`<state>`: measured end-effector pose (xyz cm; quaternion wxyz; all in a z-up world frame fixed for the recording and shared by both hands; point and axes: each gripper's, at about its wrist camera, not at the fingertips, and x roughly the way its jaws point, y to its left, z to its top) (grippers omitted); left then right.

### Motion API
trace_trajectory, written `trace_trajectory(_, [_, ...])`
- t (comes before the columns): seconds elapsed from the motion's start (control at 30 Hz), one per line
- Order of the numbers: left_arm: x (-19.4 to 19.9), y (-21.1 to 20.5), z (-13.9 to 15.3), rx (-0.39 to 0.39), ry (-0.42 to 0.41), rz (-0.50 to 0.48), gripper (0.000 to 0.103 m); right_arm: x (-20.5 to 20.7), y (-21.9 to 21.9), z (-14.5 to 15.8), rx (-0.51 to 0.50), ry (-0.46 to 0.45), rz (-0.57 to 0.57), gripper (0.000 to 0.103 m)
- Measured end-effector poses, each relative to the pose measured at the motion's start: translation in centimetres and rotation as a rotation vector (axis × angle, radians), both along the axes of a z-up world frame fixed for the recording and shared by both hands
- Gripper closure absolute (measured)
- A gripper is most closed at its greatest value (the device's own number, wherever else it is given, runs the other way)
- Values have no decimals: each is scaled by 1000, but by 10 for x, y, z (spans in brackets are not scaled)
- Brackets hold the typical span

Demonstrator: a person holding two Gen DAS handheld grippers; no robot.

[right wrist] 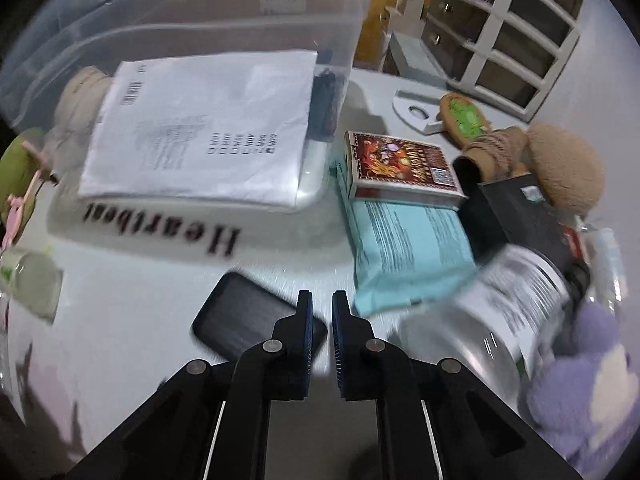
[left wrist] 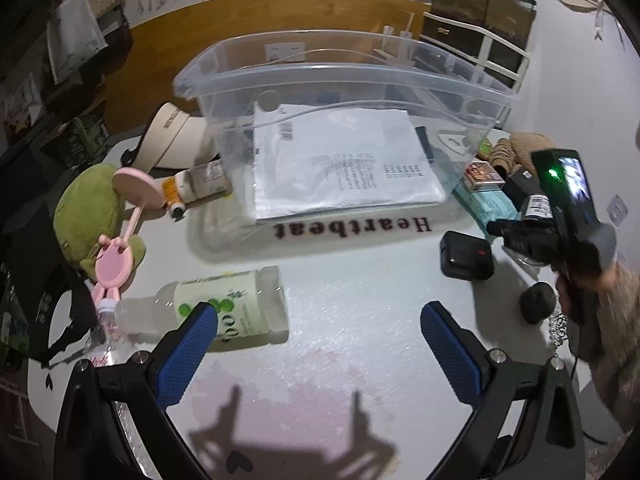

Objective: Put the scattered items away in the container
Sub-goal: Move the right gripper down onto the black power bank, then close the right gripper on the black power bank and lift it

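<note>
**Barely started: one packet in the bin, the rest all over the tabletop**

Left wrist view first. Your clear container sits at the far middle of the tabletop, and the only thing I can make out for sure inside it is a flat white packet lying on the bottom, with something dark tucked along its right edge that I can't identify. Everything else is outside: the green-label bottle lying on its side near your left gripper, the pink stand leaning on the green plush, a tube and a beige visor just left of the bin, plus the black case and a dark round lump off to the right. Your left fingers stand wide apart with nothing between them, hovering over bare surface.

Right wrist view. Your right gripper has its fingers nearly together with only a thin gap, and nothing's caught in there. The black case lies just below and left of the tips. Beside the bin you've got the red card box stacked on a teal pouch, a label-wrapped jar, a black box, tan slippers and a purple plush

So I'd say you're very early on, nearly the whole pile is left to go
</note>
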<state>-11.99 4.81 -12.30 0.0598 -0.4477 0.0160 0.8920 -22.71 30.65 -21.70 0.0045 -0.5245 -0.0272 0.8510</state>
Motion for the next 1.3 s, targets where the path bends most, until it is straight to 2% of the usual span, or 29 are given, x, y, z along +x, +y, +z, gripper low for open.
trace_trajectory(0.23, [6, -14, -6, -4, -17, 70, 2, -10, -7, -28, -34, -123, 93, 93])
trace_trajectory(0.33, [8, -14, -14, -36, -14, 80, 2, 5, -19, -30, -29, -135, 152, 93])
trace_trajectory(0.53, [5, -6, -40, -86, -53, 53, 2, 42, -43, -33, -88, -130, 219, 93])
trace_trajectory(0.63, [1, 2, -53, -111, -73, 27, 2, 63, -63, -35, -72, -114, 296, 93])
trace_trajectory(0.73, [-9, 10, -66, -128, -88, 2, 2, 80, -80, -36, -59, -97, 380, 93])
trace_trajectory(0.83, [-26, 22, -78, -155, -104, -24, 2, 82, -85, -36, -103, -111, 406, 93])
trace_trajectory(0.9, [-38, 34, -86, -200, -103, -51, 2, 74, -76, -35, -149, -123, 377, 93])
trace_trajectory(1.03, [-50, 55, -100, -374, -53, -114, 2, 60, -62, -32, -185, -132, 341, 93])
trace_trajectory(1.3, [-53, 62, -110, -519, -18, -195, 1, 63, -63, -34, -203, -107, 341, 93])
